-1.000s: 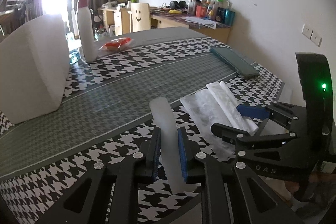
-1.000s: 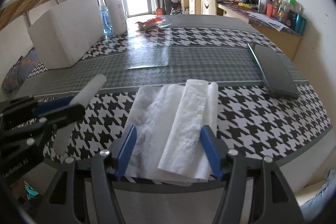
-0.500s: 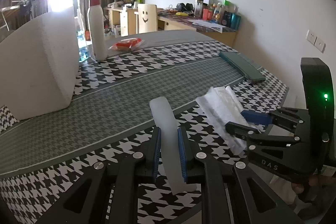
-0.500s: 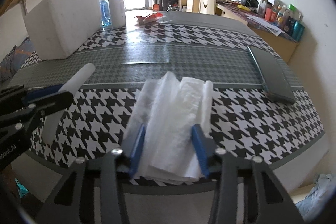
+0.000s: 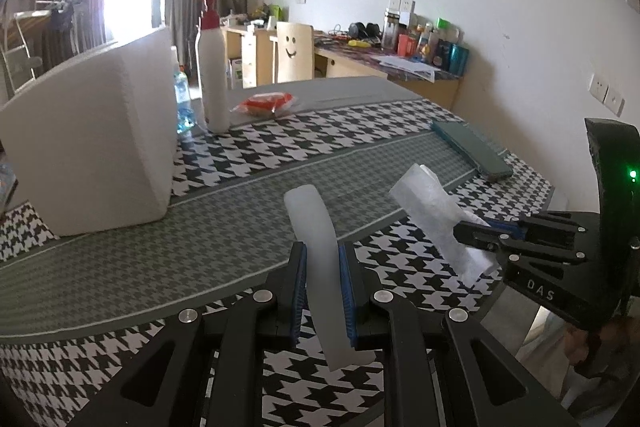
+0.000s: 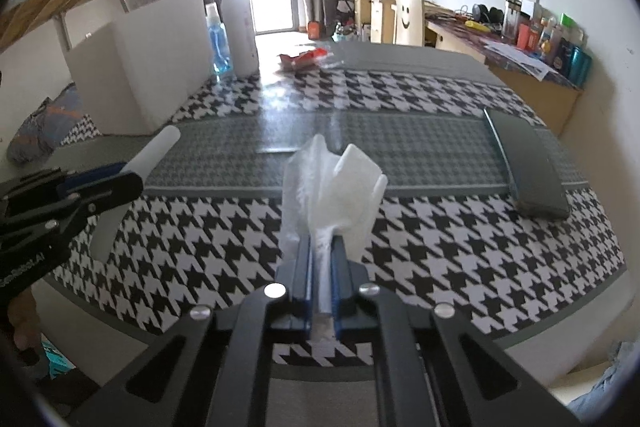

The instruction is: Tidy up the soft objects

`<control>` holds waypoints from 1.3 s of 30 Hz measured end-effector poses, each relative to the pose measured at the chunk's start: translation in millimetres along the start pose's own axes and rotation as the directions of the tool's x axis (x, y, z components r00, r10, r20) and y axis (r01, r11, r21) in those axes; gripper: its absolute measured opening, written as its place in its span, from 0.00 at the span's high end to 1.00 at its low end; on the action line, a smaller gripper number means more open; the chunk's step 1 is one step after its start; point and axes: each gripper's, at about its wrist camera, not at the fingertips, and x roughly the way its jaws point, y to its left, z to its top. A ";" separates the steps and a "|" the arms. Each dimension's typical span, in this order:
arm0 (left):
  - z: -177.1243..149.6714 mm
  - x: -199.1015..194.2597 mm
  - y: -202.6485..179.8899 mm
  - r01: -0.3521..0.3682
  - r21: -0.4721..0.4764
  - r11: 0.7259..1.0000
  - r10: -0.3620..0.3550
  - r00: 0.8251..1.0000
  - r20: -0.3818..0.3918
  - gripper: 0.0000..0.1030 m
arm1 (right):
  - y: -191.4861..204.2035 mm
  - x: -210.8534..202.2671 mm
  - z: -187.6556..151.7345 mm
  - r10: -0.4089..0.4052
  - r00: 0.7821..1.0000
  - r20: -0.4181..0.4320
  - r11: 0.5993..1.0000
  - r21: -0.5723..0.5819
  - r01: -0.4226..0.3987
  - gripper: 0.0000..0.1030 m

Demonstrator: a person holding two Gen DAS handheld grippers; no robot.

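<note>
A white foam strip (image 5: 318, 255) is clamped in the left tool (image 5: 323, 285); a crumpled tissue (image 6: 332, 195) is pinched tight in the right tool (image 6: 321, 267), both held above the table (image 6: 460, 227), near the white block (image 5: 92, 151).

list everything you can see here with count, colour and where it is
foam strip: 1, translucent white, held in left gripper
tissue bundle: 1, white, pinched in right gripper
foam block: 1, white, left on table
pump bottle: 1, white with red pump, far side beside block
blue bottle: 1, next to pump bottle
red packet: 1, far centre
dark case: 1, grey-green, right edge
table: 1, houndstooth cover
left gripper: 1, black, blue fingers
right gripper: 1, black, blue fingers
</note>
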 end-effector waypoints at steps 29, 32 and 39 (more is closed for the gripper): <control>25.0 -51.6 27.1 -0.068 0.010 0.998 0.066 0.989 0.133 0.83 | 30.5 -33.6 52.5 0.098 0.982 0.163 0.994 -0.061 -0.089 0.90; 28.6 -55.2 29.0 -0.069 0.012 0.998 0.066 0.987 0.145 0.83 | 33.7 -34.7 57.0 0.106 0.979 0.174 0.993 -0.072 -0.095 0.90; 37.7 -68.0 38.2 -0.085 0.005 0.996 0.083 0.981 0.174 0.83 | 39.1 -36.9 67.3 0.131 0.970 0.205 0.990 -0.087 -0.115 0.90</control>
